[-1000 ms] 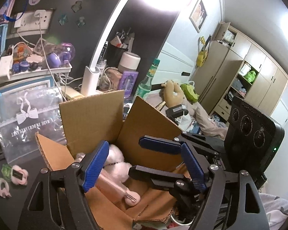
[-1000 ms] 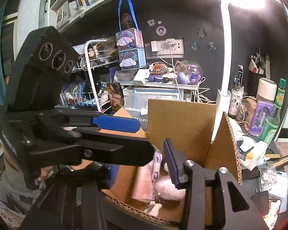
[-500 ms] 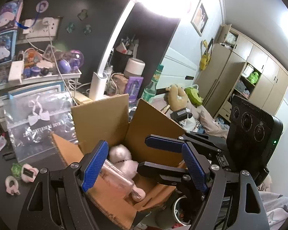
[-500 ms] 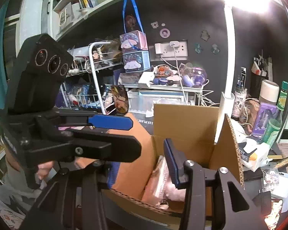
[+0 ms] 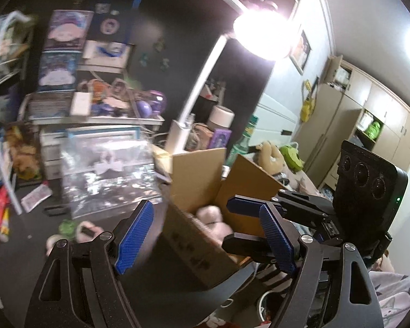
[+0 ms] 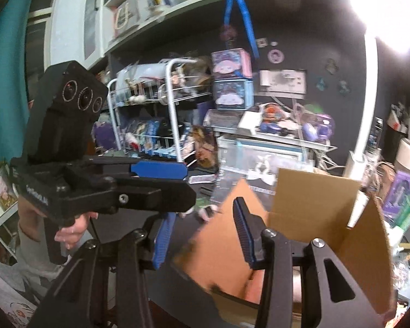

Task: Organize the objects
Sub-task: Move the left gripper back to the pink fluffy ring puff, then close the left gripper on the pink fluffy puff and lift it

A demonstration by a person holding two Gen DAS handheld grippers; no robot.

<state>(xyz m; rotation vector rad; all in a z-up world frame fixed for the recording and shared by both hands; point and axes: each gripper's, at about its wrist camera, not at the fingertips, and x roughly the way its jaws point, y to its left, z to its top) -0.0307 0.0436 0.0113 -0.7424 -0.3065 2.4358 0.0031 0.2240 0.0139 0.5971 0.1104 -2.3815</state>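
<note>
An open cardboard box [image 5: 202,218] sits at the desk's near edge with pink plush items [image 5: 210,216] inside; it also shows in the right wrist view [image 6: 309,218]. My left gripper [image 5: 205,235] is open and empty, its blue pads wide apart, held back from the box's near wall. My right gripper [image 6: 202,232] is open and empty, in front of the box's left flap. The right gripper shows in the left wrist view [image 5: 259,218], the left one in the right wrist view [image 6: 139,180].
A clear zip bag with a bow print [image 5: 106,175] stands left of the box. Small pink and green trinkets [image 5: 76,229] lie on the dark desk. A white lamp post [image 5: 194,104], bottles [image 5: 243,139] and cluttered shelves [image 6: 161,125] stand behind.
Both grippers have pulled back and up from the box, still open. The box now sits lower and farther in both views, and its contents are less visible.
</note>
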